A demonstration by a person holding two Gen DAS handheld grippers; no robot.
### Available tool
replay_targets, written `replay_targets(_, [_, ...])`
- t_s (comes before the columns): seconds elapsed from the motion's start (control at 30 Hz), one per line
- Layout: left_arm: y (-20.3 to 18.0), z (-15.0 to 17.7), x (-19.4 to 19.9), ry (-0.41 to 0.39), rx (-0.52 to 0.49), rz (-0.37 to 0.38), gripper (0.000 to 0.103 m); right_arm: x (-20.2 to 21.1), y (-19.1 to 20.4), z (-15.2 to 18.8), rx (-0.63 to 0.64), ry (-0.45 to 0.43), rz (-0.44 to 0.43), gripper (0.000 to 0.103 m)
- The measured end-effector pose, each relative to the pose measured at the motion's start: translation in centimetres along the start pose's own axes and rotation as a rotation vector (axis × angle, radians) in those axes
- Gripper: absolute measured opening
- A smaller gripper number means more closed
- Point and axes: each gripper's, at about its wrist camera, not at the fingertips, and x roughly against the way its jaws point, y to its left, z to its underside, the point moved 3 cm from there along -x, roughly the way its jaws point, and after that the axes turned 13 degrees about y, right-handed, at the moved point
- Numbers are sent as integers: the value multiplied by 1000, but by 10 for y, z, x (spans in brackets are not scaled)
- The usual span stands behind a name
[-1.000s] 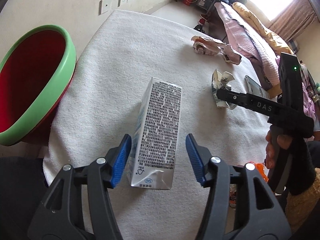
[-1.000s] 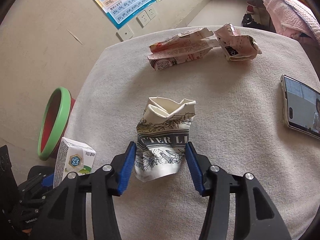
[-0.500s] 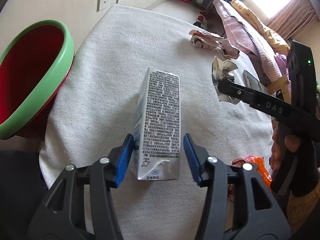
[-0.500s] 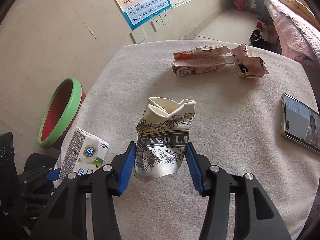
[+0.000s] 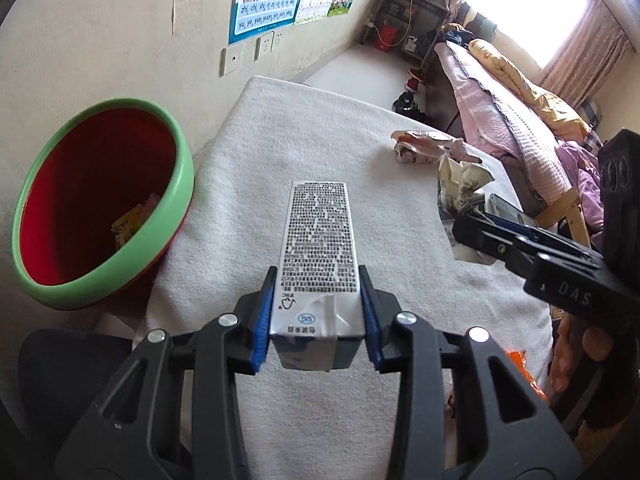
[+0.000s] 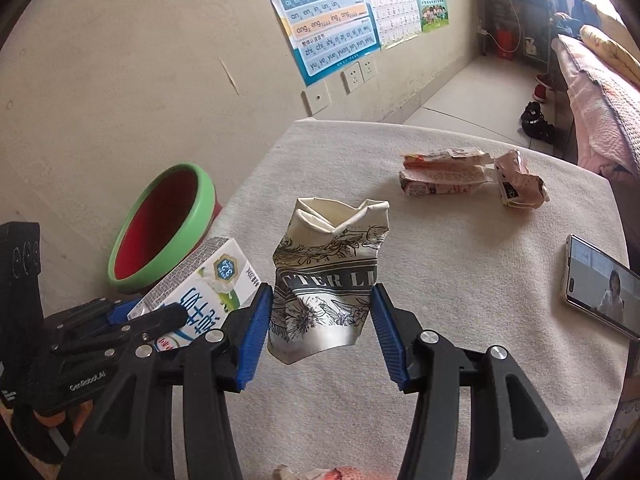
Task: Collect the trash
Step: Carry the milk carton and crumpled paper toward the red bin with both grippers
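Left gripper clamps one milk carton; right gripper pinches one crumpled cup. Two crushed cartons at 1 o'clock.

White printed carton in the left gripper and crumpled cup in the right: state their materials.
White printed milk carton: coated paperboard, apparently; folded, glued bottom seams, slight sheen. Crumpled printed paper cup: thin paper, seemingly; sharp creases, rolled rim, matte inside.
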Motion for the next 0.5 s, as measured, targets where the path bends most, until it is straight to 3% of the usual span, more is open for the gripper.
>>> replay_targets(0.5, [43,-11,28,-83,116,-37,36,-4,48,6,82,26,-58,49])
